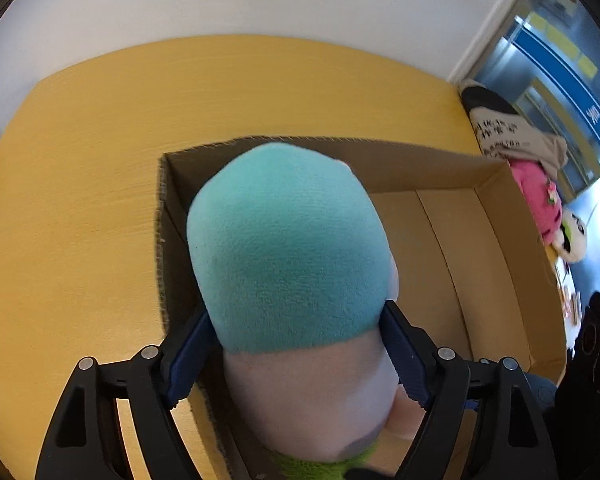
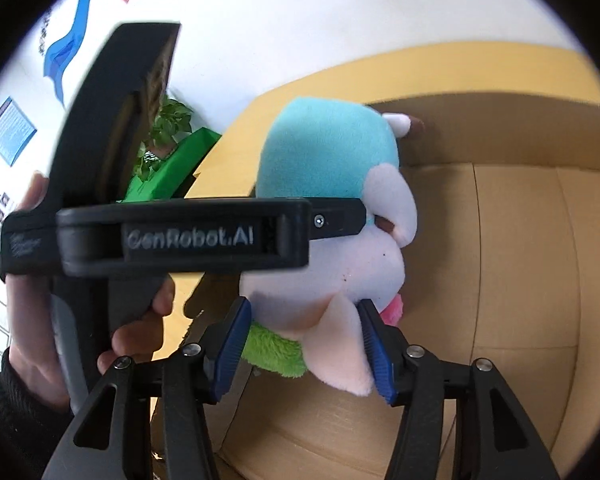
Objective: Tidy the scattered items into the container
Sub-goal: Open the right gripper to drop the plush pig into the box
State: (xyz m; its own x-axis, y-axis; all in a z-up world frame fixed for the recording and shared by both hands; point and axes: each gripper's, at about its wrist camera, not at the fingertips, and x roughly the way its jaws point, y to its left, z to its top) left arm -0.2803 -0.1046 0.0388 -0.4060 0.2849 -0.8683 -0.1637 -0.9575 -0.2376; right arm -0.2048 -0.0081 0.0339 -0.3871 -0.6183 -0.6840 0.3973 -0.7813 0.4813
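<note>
A plush toy with a turquoise head, white face and green collar fills the left wrist view. My left gripper is shut on its head and holds it over the left end of an open cardboard box. In the right wrist view the same plush toy hangs over the cardboard box, with the left gripper's black body across it. My right gripper has its blue pads on both sides of the toy's lower body and white limb; they seem to touch it.
The box stands on a yellow-orange table. Beyond its right wall lie a pink plush, a white plush and a black-and-beige plush. A black object sits at the right. A green box and a plant stand past the table's left edge.
</note>
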